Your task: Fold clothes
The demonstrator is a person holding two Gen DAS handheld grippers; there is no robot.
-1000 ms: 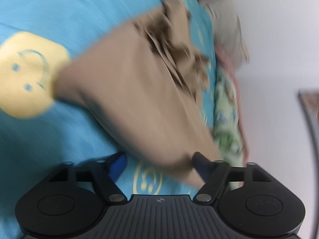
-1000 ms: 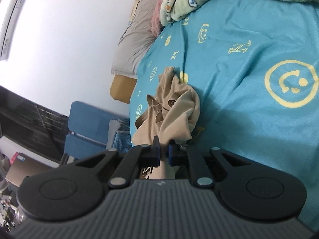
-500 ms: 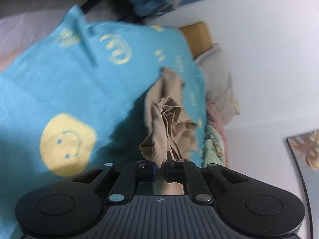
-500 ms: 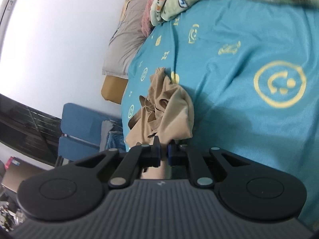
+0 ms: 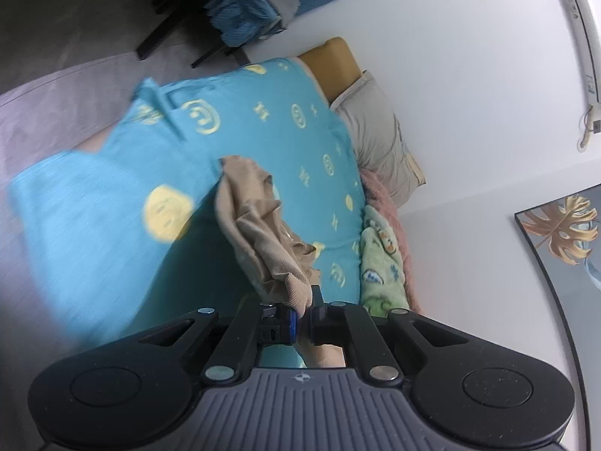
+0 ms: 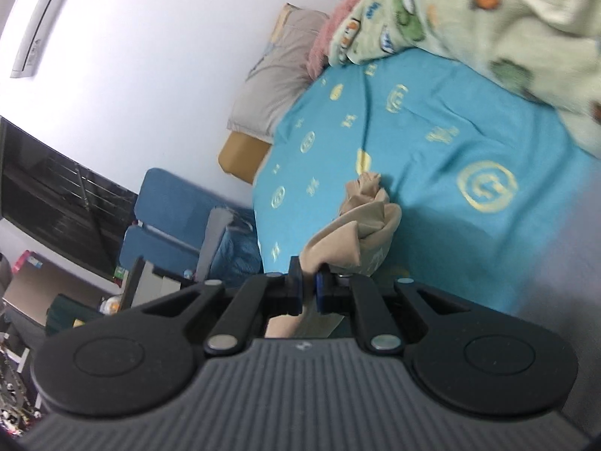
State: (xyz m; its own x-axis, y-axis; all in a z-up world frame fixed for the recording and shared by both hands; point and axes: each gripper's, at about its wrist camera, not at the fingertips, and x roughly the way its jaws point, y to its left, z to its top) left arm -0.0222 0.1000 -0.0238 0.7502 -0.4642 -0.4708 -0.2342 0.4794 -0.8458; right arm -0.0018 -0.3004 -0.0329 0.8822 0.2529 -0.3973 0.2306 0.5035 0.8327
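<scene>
Left gripper (image 5: 302, 317) and right gripper (image 6: 308, 292), jaws clamped on the tan garment (image 5: 259, 225) (bunched, hanging toward 12 o'clock), likely lifting it off the bed (image 5: 94, 225) to shake it out.

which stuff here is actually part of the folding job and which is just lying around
Part of the job:
- tan garment, bunched and lifted off the bed
- left gripper, shut on the garment
- right gripper, shut on the garment
- blue bedsheet, the surface below it

Just lying about:
- grey pillow
- green patterned blanket
- pink blanket
- blue chair
- framed picture
</scene>
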